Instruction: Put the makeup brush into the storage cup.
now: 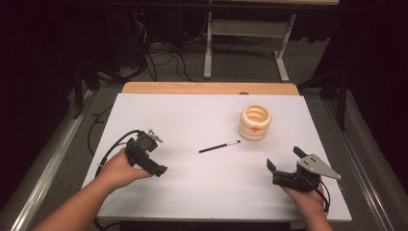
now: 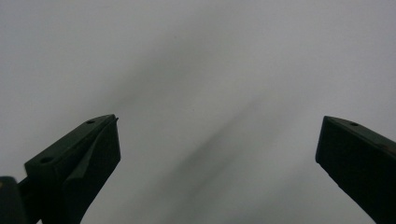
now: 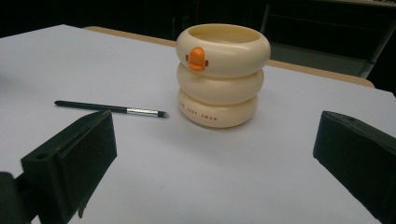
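High view: the brush [image 1: 219, 147] lies mid-desk [image 1: 192, 120], between and beyond both grippers, touching neither. Left gripper view: the left gripper [image 2: 219, 154] has wide, empty jaws over bare desk. Right gripper view: the right gripper [image 3: 215, 154] has wide jaws; the brush [image 3: 109, 108] lies far-left, beside the cream holder [image 3: 223, 77].

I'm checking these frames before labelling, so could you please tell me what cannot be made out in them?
- Inside of the cream holder: hidden by its own rim in the right gripper view.
- Small print on its base ring: too small.
- Brush bristles: too small in the high view.
- Left gripper view: blurred white surface.
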